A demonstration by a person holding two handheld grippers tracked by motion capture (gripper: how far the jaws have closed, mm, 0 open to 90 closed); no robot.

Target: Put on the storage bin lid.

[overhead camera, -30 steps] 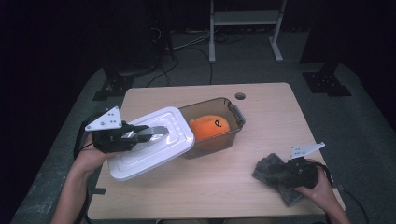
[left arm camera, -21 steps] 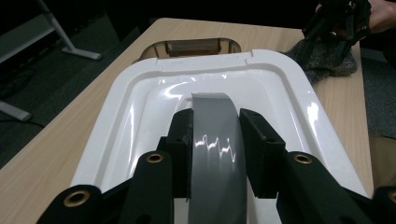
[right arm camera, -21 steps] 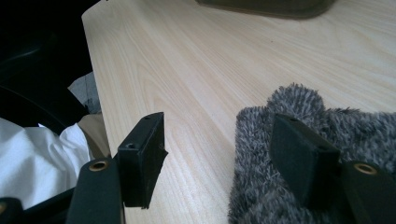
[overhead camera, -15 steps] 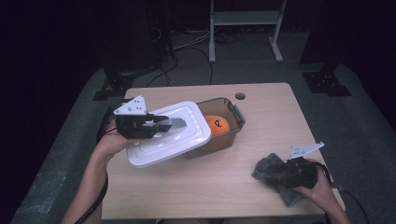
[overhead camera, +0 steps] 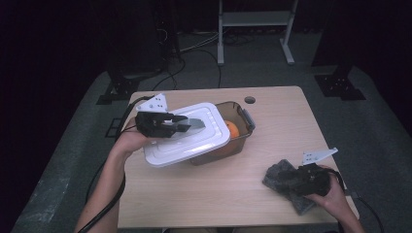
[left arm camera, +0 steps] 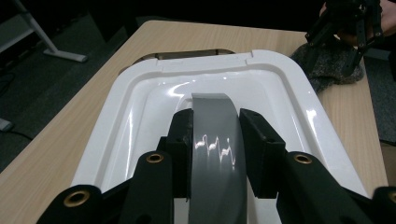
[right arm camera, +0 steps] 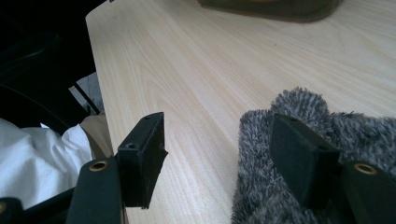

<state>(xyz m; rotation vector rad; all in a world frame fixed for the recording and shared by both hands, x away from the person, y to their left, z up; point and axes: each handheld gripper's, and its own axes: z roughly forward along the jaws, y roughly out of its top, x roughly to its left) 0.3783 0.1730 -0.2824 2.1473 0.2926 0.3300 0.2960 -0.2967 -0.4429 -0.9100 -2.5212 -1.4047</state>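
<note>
White lid [overhead camera: 187, 133] is the thing in hand: left gripper [overhead camera: 180, 125] is clamped on the grey handle [left arm camera: 215, 154] that runs along the lid's middle, one black jaw on each side of it, pads pressing. Left forearm comes in from the near-left corner of the table [overhead camera: 291, 126], angled forward and toward the brown container [overhead camera: 238, 133]; wrist roughly level, gripper pointing across toward the container. Lid is held tilted above the wood, its far-right edge overlapping the container's left part and covering most of the opening. Lid's near-left edge hangs out past the container on the person's side. An orange [overhead camera: 232, 129] thing shows inside the container, in the part still uncovered at the right of the lid.

Right of the container, well apart and toward the near-right corner: right hand [overhead camera: 333, 191] sits low with the right gripper [right arm camera: 224, 156] pointing back toward the container. Its jaws stand apart, gripping nothing. One jaw is over bare wood, the other lies on the grey fuzzy cloth [overhead camera: 286, 182]. Cloth lies flat on the table, just beside the hand.
</note>
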